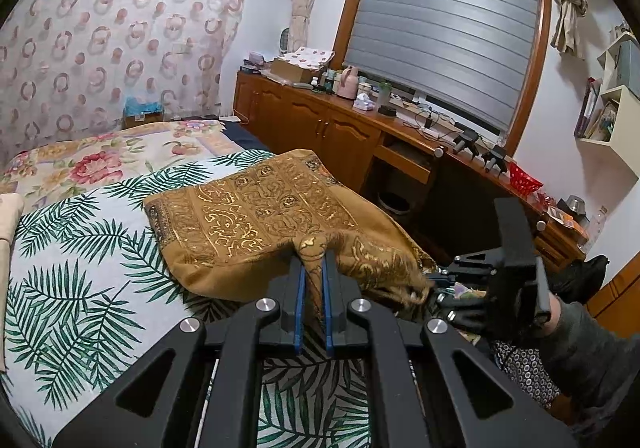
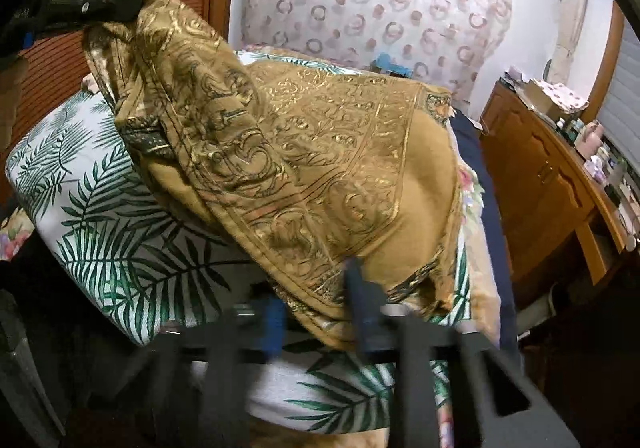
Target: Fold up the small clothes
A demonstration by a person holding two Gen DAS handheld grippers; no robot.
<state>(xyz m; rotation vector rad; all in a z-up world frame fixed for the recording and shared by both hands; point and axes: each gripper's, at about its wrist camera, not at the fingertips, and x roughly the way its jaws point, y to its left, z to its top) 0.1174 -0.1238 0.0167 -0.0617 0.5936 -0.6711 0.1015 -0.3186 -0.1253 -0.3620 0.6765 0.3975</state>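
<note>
On a palm-leaf bedsheet (image 1: 80,288) lies a gold-patterned brown cloth (image 1: 256,208), its near edge pinched tight in the left gripper (image 1: 314,268), while the blurred right gripper (image 2: 320,312) straddles another edge, jaws apart.

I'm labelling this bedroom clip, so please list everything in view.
Cloth: one, brown with gold print, on the bed, near edge lifted.
Bedspread: one, white with green palm leaves, under the cloth.
Floral quilt: one, pink and cream, far end of the bed.
Cabinet: one, brown wood, under the window.
Basket: one, red, on the cabinet.
Left gripper: black with blue pads, shut on the cloth.
Right gripper: blurred, at the cloth's edge.
</note>
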